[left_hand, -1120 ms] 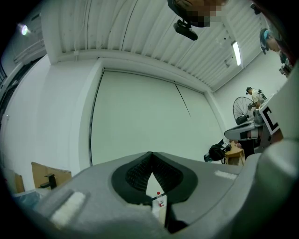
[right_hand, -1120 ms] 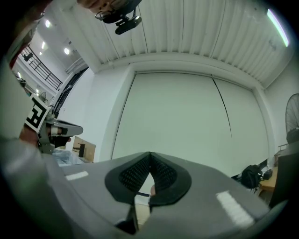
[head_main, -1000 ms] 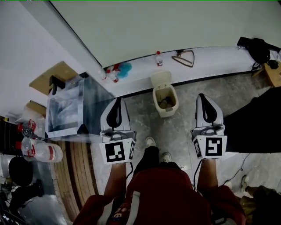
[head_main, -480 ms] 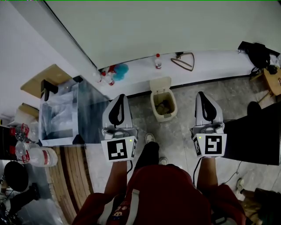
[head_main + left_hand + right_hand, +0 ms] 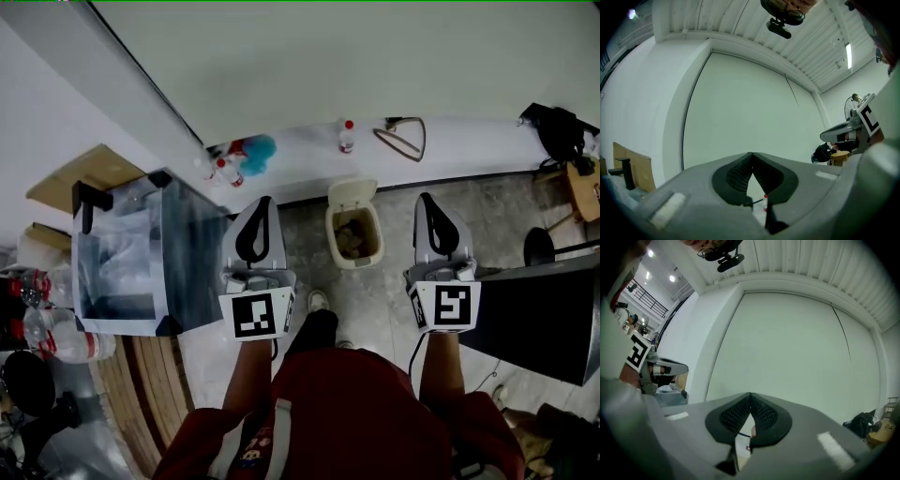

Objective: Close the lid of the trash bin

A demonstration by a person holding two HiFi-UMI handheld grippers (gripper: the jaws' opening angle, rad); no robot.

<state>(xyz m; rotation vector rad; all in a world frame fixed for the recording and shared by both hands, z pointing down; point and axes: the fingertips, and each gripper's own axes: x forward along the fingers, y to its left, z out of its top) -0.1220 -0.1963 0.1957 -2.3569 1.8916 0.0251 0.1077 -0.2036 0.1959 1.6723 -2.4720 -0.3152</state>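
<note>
Head view: trash bin (image 5: 354,234) on floor (image 5: 380,291) between left gripper (image 5: 264,202) and right gripper (image 5: 428,199), lid (image 5: 351,193) raised; bin seen only here. Left gripper view: jaws together, empty. Right gripper view: jaws touching, empty.

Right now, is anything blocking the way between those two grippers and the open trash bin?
Nothing visible does. Only bare floor lies between the left gripper, the right gripper and the trash bin, whose lid stands raised at the back.
</note>
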